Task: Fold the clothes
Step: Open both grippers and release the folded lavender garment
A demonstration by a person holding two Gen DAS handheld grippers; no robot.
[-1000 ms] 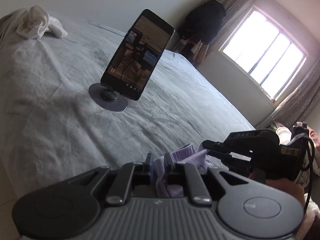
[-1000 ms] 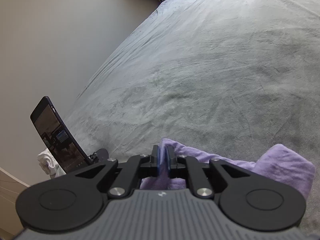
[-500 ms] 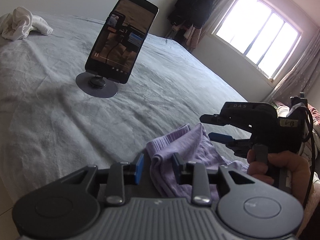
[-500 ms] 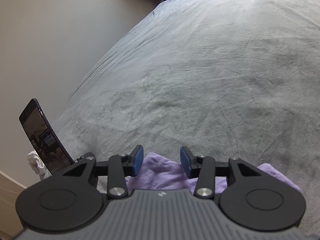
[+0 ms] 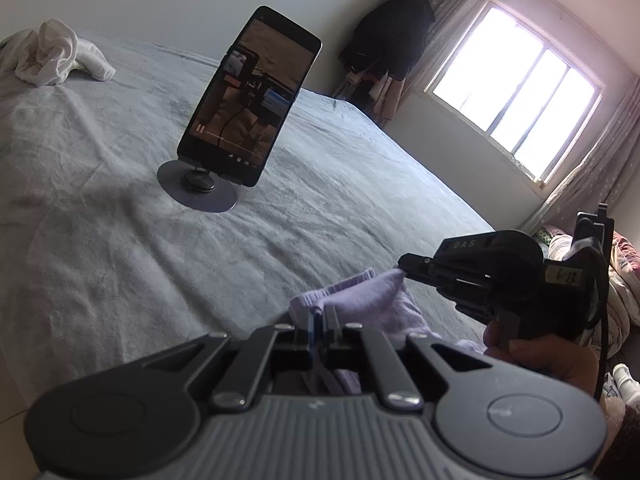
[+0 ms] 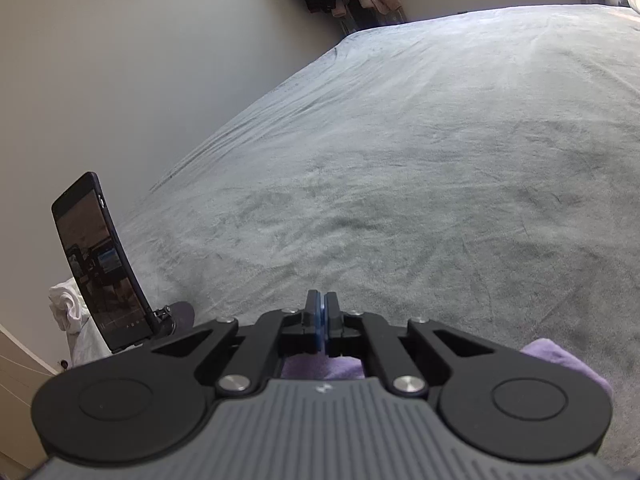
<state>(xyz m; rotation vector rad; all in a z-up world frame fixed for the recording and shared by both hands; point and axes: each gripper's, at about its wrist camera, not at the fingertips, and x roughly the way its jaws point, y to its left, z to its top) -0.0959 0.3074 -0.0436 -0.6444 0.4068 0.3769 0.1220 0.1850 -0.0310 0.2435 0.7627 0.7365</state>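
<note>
Setting: a bed covered by a grey blanket, with a bright window on the far wall.
Garment: a lilac garment lies bunched at the near edge of the bed, between the 2 grippers.
Left gripper: its 2 fingers are pressed together, with a fold of the lilac cloth pinched between the blue pads.
Right gripper: seen from the left wrist view, its closed tip grips a corner of the garment and pulls it into a point.
Right wrist view: the 2 fingers meet, and the purple cloth shows just beneath them; the pinch itself is probably hidden behind the pads here.
Hand: a person's hand holds the right gripper's handle.
Phone: a phone stands tilted on a round stand, well apart from the garment.
White cloth: a crumpled white cloth lies in the far corner.
Dark clothing: dark clothes hang beside the window.
</note>
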